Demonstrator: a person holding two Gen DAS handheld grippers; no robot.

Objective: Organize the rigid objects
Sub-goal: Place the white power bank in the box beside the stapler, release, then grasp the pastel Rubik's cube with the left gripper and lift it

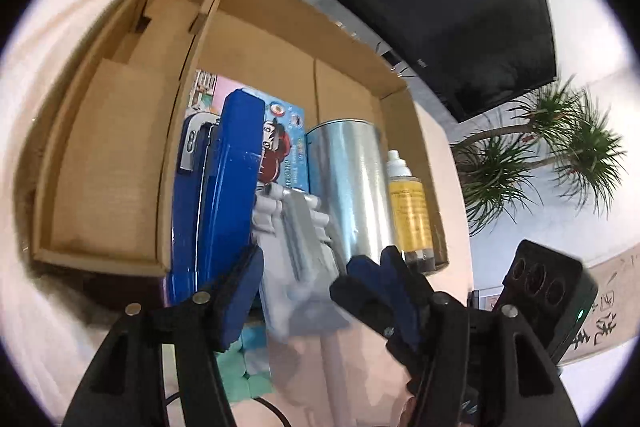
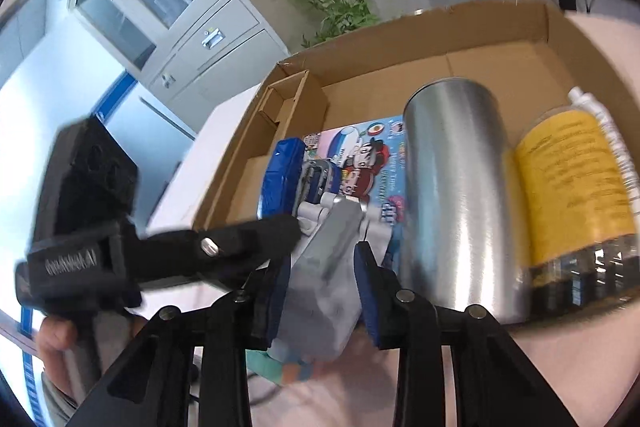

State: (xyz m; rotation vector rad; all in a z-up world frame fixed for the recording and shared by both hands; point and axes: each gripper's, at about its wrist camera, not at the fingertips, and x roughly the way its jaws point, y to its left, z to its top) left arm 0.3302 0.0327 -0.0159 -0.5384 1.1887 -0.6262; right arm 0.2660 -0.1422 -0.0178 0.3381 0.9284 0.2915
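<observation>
Two grippers | right gripper (image 2: 322, 291) clamps grey tool (image 2: 324, 267) | left gripper (image 1: 298, 291) seemingly loose

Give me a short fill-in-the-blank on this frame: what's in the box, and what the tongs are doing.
1. The silver can sits between the cartoon-printed pack and a bottle with a ____ label.
2. The can, the bottle and the stapler are all inside an open ____ box.
3. The right tongs are shut on a hinged part that is ____ in colour.
4. The stapler's body is ____ in colour.

Missing words: yellow; cardboard; grey; blue
</observation>
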